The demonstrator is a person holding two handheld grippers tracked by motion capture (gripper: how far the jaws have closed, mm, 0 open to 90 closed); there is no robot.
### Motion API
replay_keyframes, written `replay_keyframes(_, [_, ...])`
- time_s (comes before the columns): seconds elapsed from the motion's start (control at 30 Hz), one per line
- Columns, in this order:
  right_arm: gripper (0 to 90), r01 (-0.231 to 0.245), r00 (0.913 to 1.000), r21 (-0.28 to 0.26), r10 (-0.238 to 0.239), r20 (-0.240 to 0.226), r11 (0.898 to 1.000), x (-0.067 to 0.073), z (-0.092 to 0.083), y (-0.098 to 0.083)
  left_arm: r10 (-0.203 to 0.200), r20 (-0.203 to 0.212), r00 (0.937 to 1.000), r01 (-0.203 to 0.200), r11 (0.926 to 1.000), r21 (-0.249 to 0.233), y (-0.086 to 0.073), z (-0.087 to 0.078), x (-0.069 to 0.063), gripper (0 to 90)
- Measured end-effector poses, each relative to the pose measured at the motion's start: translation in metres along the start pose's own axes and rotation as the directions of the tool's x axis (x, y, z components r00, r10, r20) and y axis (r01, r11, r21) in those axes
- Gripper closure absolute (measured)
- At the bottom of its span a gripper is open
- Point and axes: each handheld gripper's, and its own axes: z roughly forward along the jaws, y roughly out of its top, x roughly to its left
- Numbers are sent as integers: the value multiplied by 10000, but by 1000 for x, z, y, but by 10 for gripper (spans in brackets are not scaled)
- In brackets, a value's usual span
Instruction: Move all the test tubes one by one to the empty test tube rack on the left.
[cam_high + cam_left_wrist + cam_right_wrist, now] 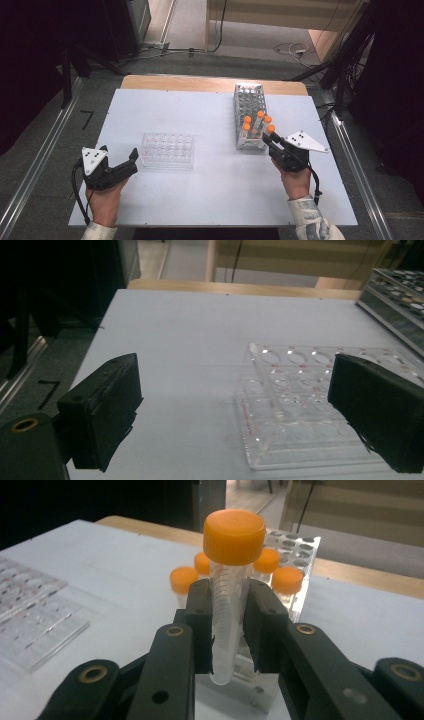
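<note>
Seen along my left tool [235, 412], its two black jaws stand wide apart above the white desk [200, 330], gripping nothing. A clear plastic rack [295, 405] with round wells lies ahead, partly behind the right-hand jaw. A metal rack [395, 300] occupies the far right corner.

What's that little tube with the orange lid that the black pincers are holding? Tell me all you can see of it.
The tube is slim, clear plastic by its look, with faint graduation marks down its side and a rounded bottom tip. A wide orange screw cap closes it. It looks empty. It stands upright, clamped on both sides by the pads of the right gripper, its tip hanging free in front of the metal rack, where four other orange-capped tubes stand.
</note>
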Motion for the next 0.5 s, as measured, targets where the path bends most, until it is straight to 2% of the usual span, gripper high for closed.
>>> replay_keyframes(0.3, [724, 146, 9991, 283, -134, -409, 9995, 12, 2, -7, 474, 571, 9972, -479, 9988, 62, 8, 6, -20, 90])
replay_keyframes(0.37, [724, 191, 9985, 345, -173, -521, 9992, 15, 3, -8, 497, 688, 9964, -514, 9984, 225, 10, 8, -25, 90])
replay_keyframes(0.5, [724, 248, 9972, 496, -212, -715, 9985, 20, 4, -10, 637, 1129, 9916, -664, 9976, 201, 14, 11, -37, 90])
